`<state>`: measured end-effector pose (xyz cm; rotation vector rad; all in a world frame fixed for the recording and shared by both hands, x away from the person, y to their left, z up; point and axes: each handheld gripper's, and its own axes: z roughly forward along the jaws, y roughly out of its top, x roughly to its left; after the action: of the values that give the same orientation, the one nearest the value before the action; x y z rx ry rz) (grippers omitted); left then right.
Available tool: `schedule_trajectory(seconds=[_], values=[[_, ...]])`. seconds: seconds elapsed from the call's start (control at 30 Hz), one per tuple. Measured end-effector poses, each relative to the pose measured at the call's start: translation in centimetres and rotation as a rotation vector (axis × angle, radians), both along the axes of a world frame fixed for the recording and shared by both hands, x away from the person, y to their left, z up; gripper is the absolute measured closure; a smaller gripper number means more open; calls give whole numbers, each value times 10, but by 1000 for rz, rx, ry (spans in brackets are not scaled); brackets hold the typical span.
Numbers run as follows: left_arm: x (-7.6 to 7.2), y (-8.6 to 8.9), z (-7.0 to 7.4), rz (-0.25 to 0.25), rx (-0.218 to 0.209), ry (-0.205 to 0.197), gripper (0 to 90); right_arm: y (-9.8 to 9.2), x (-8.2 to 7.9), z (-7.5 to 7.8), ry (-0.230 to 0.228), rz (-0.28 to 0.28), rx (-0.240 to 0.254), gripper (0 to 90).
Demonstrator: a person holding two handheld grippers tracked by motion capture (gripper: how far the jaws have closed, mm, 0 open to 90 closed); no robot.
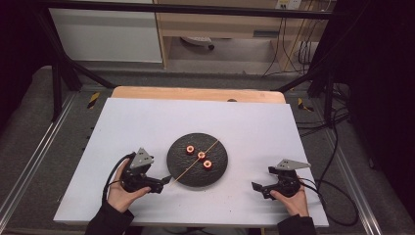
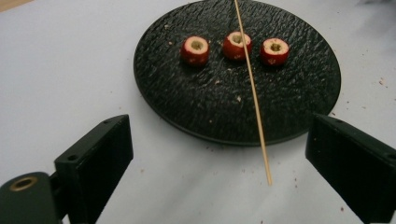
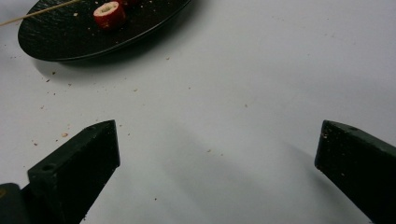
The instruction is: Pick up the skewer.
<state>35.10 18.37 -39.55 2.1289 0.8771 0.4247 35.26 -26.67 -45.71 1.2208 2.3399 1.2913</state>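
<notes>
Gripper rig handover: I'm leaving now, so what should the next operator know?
Left gripper: jaws open, holding nothing, at the near-left rim of the round black textured plate.
Right gripper: jaws open, holding nothing, over the white table, right of the plate.
On the plate: three cored red fruit pieces in a row; thin wooden skewer lies across it, tip overhanging.
Nothing is skewered or gripped.

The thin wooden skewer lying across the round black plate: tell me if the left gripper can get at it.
Probably yes: the skewer's near end overhangs the plate between the left gripper's open jaws, unobstructed.
</notes>
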Motion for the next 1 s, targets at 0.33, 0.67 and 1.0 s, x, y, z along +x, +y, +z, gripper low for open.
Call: schedule_trajectory(seconds=[0.33, 0.67, 1.0], values=[[17, -34, 2, -29, 52, 68, 257, 0, 0, 0, 2, 3, -3, 6], [32, -61, -10, -64, 132, 175, 448, 0, 0, -1, 6, 7, -4, 6], [37, -72, -12, -67, 203, 222, 636, 1, 0, -1, 7, 10, -3, 6]])
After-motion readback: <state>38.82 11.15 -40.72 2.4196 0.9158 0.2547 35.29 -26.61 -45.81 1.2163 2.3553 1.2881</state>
